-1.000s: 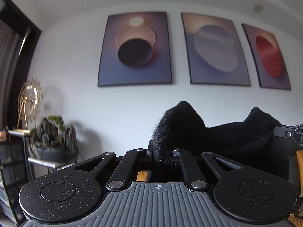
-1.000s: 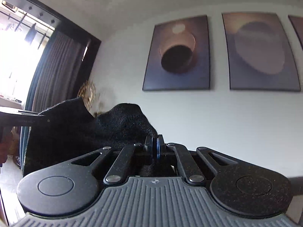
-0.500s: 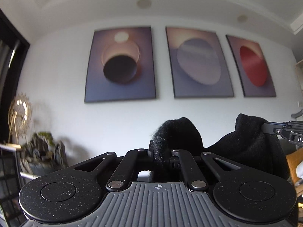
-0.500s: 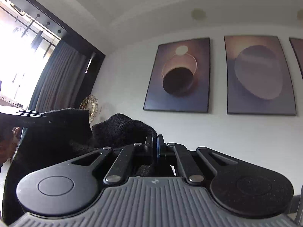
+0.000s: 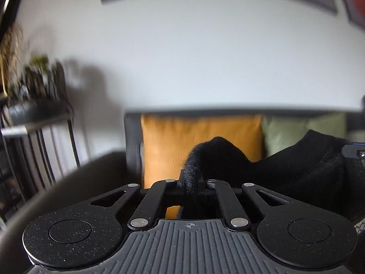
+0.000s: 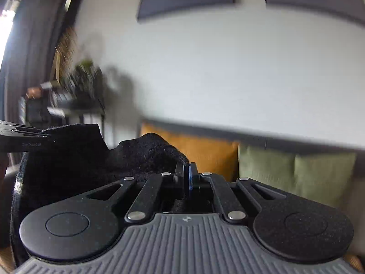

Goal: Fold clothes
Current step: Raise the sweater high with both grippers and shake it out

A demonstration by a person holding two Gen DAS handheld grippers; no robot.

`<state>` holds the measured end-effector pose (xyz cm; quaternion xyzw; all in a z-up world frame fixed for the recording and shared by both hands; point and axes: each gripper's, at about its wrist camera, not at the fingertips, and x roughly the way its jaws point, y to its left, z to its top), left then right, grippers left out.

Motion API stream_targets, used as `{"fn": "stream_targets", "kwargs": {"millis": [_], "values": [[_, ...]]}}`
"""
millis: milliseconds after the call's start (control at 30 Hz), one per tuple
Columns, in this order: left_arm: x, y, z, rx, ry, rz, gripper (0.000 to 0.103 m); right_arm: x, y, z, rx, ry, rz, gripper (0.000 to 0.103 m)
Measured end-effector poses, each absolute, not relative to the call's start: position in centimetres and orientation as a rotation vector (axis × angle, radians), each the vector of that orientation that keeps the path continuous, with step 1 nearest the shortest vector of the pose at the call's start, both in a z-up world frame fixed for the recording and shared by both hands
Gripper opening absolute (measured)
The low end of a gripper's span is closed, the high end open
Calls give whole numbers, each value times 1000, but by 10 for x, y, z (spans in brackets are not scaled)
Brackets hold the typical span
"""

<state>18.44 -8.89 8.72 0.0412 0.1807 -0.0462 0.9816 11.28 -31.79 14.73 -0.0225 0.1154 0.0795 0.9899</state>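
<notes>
Both views have tipped downward since the earlier frames: the three wall pictures that filled the middle now sit cut off at the top edge, and a sofa has come up into the lower half. Nearest the lens in the left wrist view, the left gripper (image 5: 191,186) has its jaws pressed together on a bunched fold of the black knit garment (image 5: 296,171), which rises from the jaws at centre and stretches off to the right edge. There the tip of the other tool shows. In the right wrist view the right gripper (image 6: 187,178) is likewise pinching the cloth, which spreads to the lower left toward the other gripper's fingers. Held at two spaced points, the garment hangs as a taut span between the hands, probably so it can be laid flat for folding. Beyond it stand an orange cushion (image 5: 182,137) and a green cushion (image 6: 296,171) against the sofa back (image 6: 296,140). Farther off at the left is a blurred plant on a shelf (image 5: 38,86) before the white wall (image 5: 194,57).
</notes>
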Motion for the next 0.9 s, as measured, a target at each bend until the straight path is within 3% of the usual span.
{"fn": "stream_targets", "kwargs": {"millis": [100, 267, 367, 767, 833, 900], "values": [[257, -99, -3, 83, 500, -50, 0, 184, -325, 55, -10, 368, 135, 4], [314, -107, -88, 147, 614, -44, 0, 247, -325, -47, 12, 490, 96, 4], [329, -101, -106, 137, 630, -43, 0, 265, -330, -71, 21, 521, 73, 4], [392, -109, -133, 182, 605, -54, 1, 296, -336, -73, 15, 505, 3, 4], [400, -110, -153, 213, 668, -64, 3, 302, -334, -89, -10, 574, -5, 4], [407, -108, -174, 242, 735, -70, 15, 307, -331, -110, -36, 651, -9, 5]]}}
